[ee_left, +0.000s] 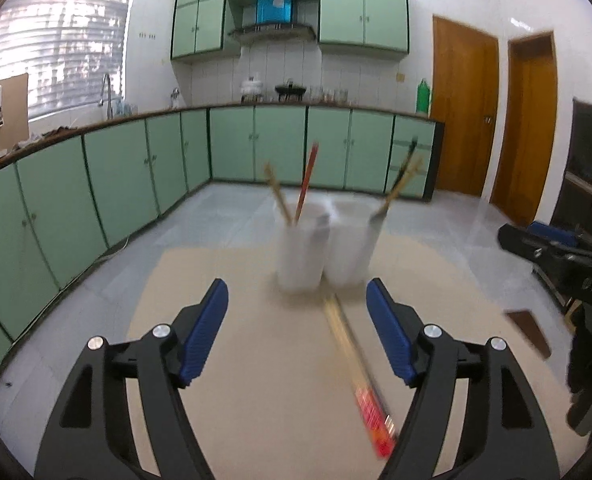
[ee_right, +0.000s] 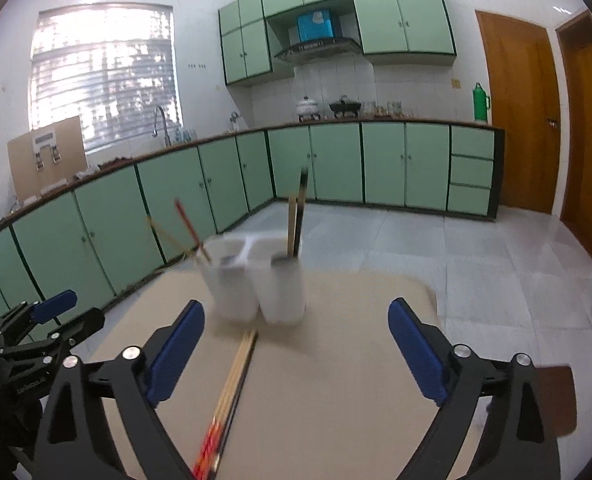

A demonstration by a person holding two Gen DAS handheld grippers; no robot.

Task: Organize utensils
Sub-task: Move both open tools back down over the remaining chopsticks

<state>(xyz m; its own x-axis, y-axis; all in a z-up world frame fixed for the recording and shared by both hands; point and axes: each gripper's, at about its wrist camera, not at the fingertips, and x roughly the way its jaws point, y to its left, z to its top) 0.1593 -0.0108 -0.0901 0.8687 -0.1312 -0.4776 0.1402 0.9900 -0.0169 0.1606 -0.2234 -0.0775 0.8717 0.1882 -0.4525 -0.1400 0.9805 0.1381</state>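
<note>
A white utensil holder [ee_left: 320, 248] with compartments stands on the beige table [ee_left: 256, 380]; it also shows in the right wrist view [ee_right: 256, 280]. Chopsticks stick up from its compartments: a red one [ee_left: 308, 184] and a wooden one [ee_left: 276, 192] at left, dark and wooden ones [ee_left: 400, 184] at right. Loose chopsticks with red ends [ee_left: 356, 364] lie flat on the table in front of the holder, also in the right wrist view [ee_right: 232, 392]. My left gripper [ee_left: 296, 304] is open and empty above the table. My right gripper [ee_right: 296, 320] is open and empty.
The right gripper's body [ee_left: 556, 256] shows at the left wrist view's right edge; the left gripper [ee_right: 44, 320] shows at the right wrist view's left edge. A brown flat piece [ee_left: 530, 332] lies at the table's right edge. Green cabinets [ee_right: 136, 208] line the kitchen beyond.
</note>
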